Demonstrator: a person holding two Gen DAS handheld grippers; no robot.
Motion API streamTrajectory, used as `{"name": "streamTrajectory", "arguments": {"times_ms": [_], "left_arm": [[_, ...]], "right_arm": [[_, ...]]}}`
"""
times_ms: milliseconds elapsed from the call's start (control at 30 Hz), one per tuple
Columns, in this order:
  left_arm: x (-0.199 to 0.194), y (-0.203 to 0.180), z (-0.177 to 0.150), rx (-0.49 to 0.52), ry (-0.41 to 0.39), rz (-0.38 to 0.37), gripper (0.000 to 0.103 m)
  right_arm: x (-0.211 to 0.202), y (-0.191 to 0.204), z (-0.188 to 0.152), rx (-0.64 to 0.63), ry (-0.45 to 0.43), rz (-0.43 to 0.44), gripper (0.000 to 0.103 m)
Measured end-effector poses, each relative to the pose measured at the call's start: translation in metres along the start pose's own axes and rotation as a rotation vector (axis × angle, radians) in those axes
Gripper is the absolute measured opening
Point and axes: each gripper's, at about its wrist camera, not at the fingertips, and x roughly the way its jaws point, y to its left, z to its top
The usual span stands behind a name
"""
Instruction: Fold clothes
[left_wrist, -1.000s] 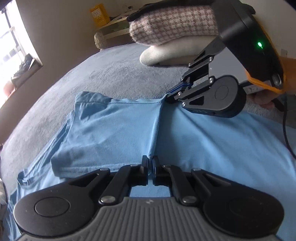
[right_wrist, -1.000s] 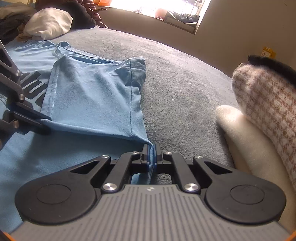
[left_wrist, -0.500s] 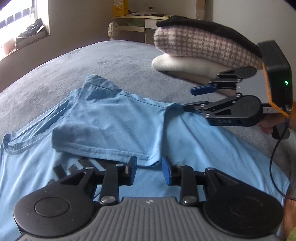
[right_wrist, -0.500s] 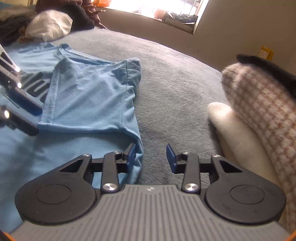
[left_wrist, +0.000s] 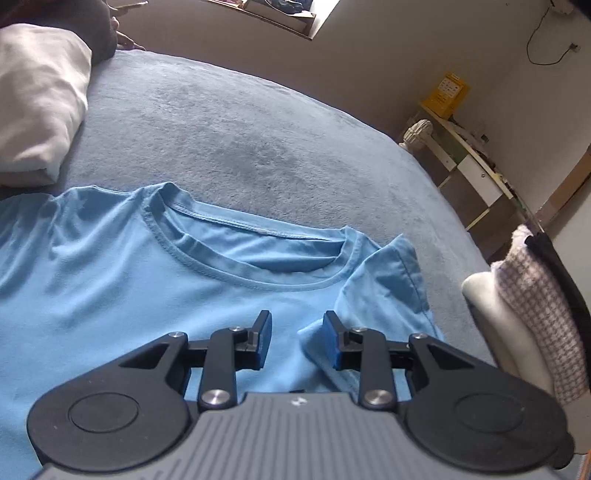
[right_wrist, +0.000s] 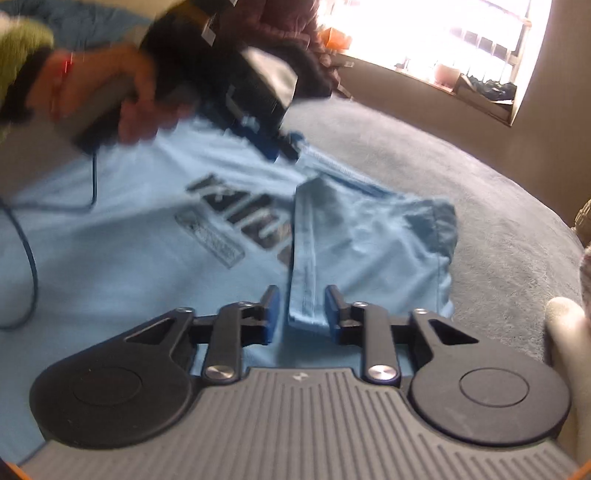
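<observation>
Both hand-held grippers hold nothing: the left hand-held gripper (left_wrist: 297, 341) gapes partly open, and the right hand-held gripper (right_wrist: 300, 314) is closing around a folded hem. On the grey bed (left_wrist: 258, 140), the soft light-blue T-shirt (left_wrist: 110, 288) has one sleeve side folded in; the rest waits.

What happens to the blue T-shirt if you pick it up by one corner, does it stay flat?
Probably not. The blue T-shirt looks thin and floppy: its folded sleeve lies limp with soft wrinkles, so it would likely droop and unfold. It also seems light, and might drag rather than slide on the fuzzy blanket.
</observation>
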Motion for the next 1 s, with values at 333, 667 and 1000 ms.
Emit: {"name": "streamTrajectory", "arguments": {"times_ms": [333, 667, 1000], "left_arm": [[0.041, -0.002, -0.002, -0.053, 0.061, -0.077, 0.02], [0.019, -0.013, 0.023, -0.084, 0.154, -0.064, 0.01], [-0.004, -0.04, 0.009, 0.181, -0.075, 0.156, 0.035]], "right_arm": [[0.011, -0.017, -0.009, 0.185, 0.041, 0.018, 0.003], [-0.006, -0.038, -0.011, 0.25, 0.025, 0.029, 0.0], [-0.012, -0.05, -0.011, 0.297, 0.024, 0.097, 0.002]]}}
